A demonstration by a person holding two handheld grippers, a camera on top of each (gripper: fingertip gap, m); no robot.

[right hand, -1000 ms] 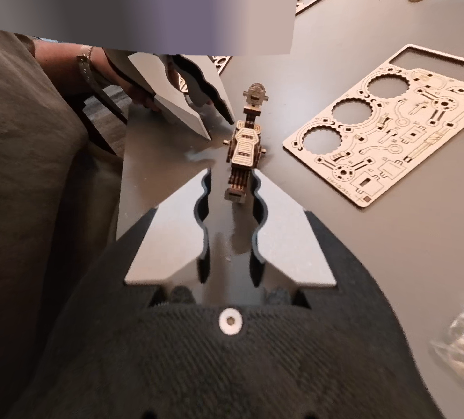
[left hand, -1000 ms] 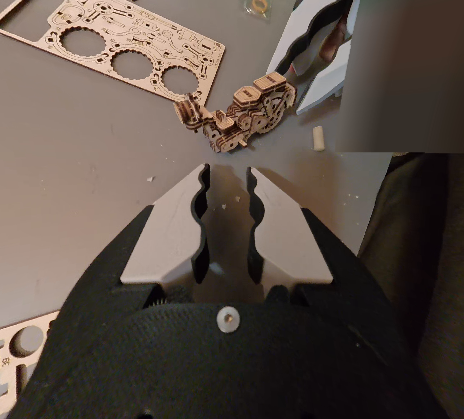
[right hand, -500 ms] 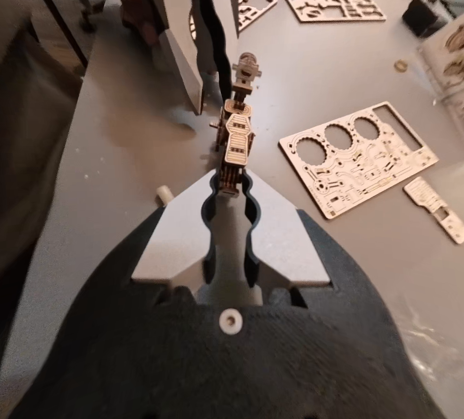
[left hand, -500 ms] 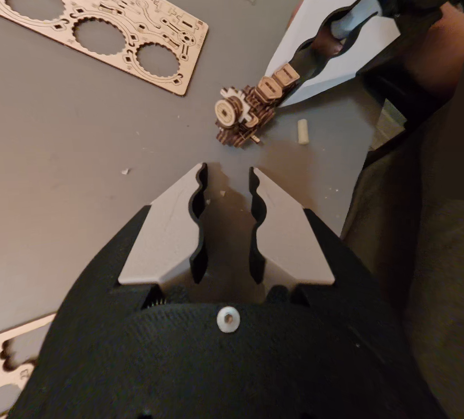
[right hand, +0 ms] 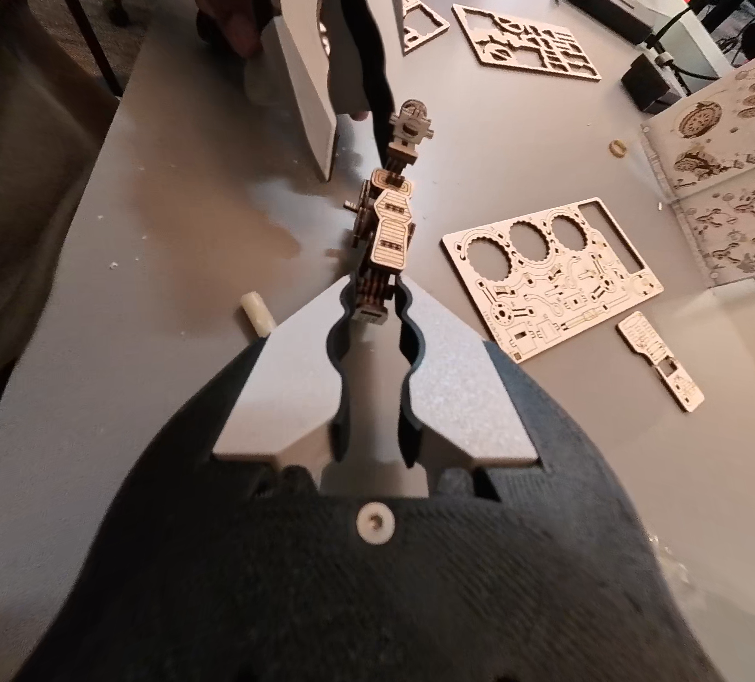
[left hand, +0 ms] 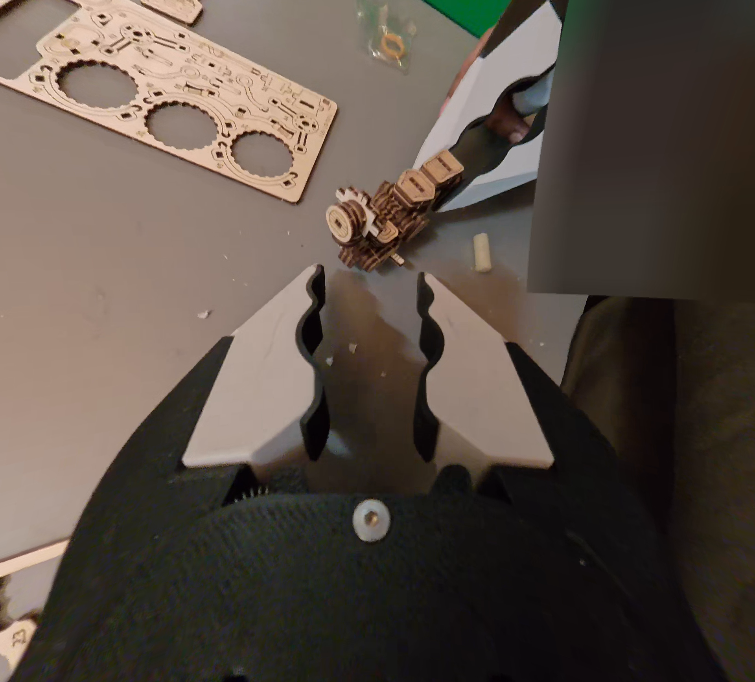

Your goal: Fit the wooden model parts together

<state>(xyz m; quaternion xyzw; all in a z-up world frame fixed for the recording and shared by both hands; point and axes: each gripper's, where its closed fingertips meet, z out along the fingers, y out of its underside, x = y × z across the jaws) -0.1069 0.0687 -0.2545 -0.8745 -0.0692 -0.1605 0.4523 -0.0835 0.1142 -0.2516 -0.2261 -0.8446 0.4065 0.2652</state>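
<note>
A partly built wooden model [right hand: 388, 229] lies lengthwise on the grey table [right hand: 171, 254], its round-headed front end pointing away from me. My right gripper [right hand: 374, 286] is shut on the model's rear end. In the left wrist view the model [left hand: 388, 213] sits just beyond my left gripper [left hand: 369, 274], which is open and empty, with its tips close to the model's front wheel. The right gripper's fingers [left hand: 453, 156] hold the model's far end there. The left gripper [right hand: 355, 164] also shows in the right wrist view, beside the model's front.
A wooden parts sheet with three toothed holes [left hand: 171, 99] [right hand: 551, 274] lies beside the model, with a small loose wooden piece [right hand: 662, 360] near it. A white peg [left hand: 482, 252] lies by the table edge. A plastic bag with a ring [left hand: 388, 37] and more sheets [right hand: 527, 41] lie farther off. The gap from one gripper's tips to the other's is roughly 6 cm.
My right gripper has closed on the model's rear end and turned it. My left gripper has opened wider and now sits close to the model's front.
</note>
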